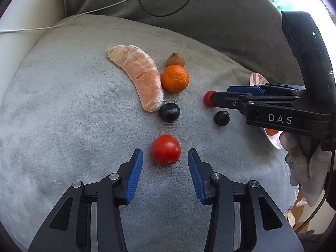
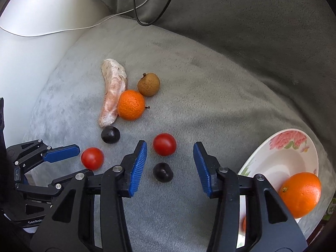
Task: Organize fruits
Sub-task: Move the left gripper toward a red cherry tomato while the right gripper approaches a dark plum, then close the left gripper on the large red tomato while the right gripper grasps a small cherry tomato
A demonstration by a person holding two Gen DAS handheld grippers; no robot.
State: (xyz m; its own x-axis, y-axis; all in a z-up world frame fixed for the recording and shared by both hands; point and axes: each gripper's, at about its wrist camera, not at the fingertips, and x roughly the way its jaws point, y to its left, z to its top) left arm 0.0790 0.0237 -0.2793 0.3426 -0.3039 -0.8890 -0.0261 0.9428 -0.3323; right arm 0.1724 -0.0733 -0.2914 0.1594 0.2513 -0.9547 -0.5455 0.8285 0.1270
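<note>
1. Left gripper (image 1: pixel 165 156): jaws apart, blue pads on either side of a red tomato (image 1: pixel 166 149); a gap shows on both sides, no contact seen.
2. Right gripper (image 2: pixel 170 154): jaws apart. A second red tomato (image 2: pixel 164 144) sits between the pad tips, nearer the left pad. A dark grape (image 2: pixel 163 172) lies deeper between the jaws. Neither is touched.
3. Beyond the left jaws, on the grey cushion (image 1: pixel 63 105): another dark grape (image 1: pixel 169 112), touching the end of a peeled citrus segment (image 1: pixel 138 77); a mandarin (image 1: pixel 175 78) beside the segment; a brown round fruit (image 1: pixel 175 59) just behind the mandarin.
4. Right of the right jaws: a floral bowl (image 2: pixel 289 153), tilted on the cushion, with an orange (image 2: pixel 300 194) at its lower rim.
5. A gloved hand (image 1: pixel 298 161) holds the right gripper's handle.
</note>
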